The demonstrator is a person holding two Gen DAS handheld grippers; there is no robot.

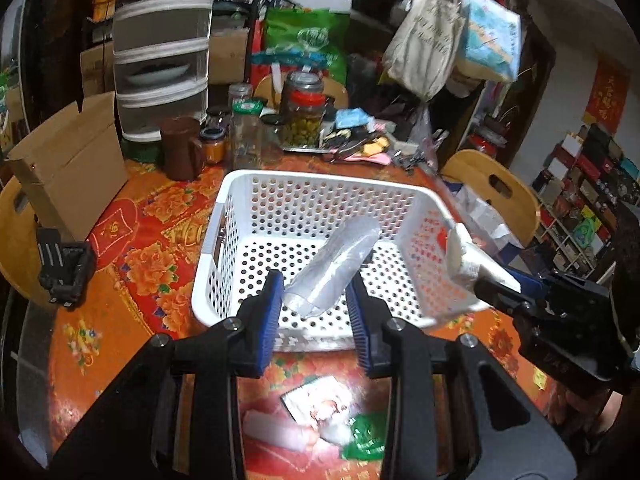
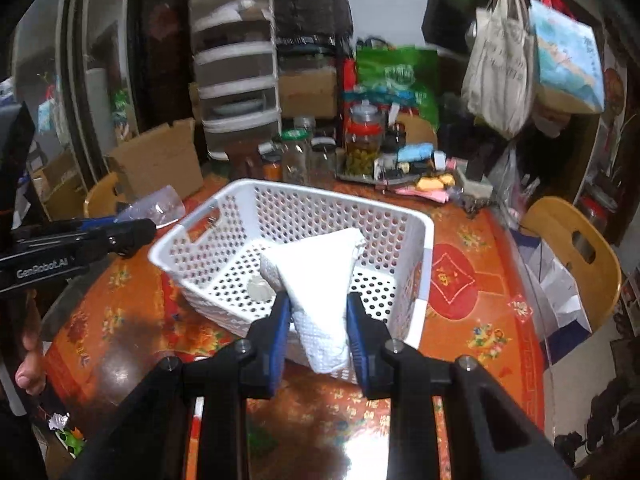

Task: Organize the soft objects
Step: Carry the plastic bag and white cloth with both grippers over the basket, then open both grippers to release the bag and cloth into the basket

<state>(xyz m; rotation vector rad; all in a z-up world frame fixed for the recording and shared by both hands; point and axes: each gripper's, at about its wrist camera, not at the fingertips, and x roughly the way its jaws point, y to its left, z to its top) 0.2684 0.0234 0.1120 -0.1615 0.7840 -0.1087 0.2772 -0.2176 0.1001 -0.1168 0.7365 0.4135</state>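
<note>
A white perforated basket (image 1: 240, 184) stands on the red floral table; it also shows in the right wrist view (image 2: 416, 220). My left gripper (image 1: 316, 304) is shut on a clear crumpled plastic wrapper (image 1: 336, 264) and holds it over the basket's near edge. My right gripper (image 2: 318, 318) is shut on a white folded paper towel (image 2: 320, 276), held over the basket's near rim. The towel also shows in the left wrist view (image 1: 468, 256), at the basket's right side. The left gripper and its wrapper (image 2: 156, 208) appear at the left of the right wrist view.
Jars (image 1: 304, 116), a brown mug (image 1: 180, 148), a cardboard box (image 1: 68, 164) and a drawer tower (image 1: 160, 48) crowd the table's far side. A small black object (image 1: 66, 268) lies left. Packets (image 1: 320, 404) lie near me. Wooden chairs (image 1: 496, 192) stand around.
</note>
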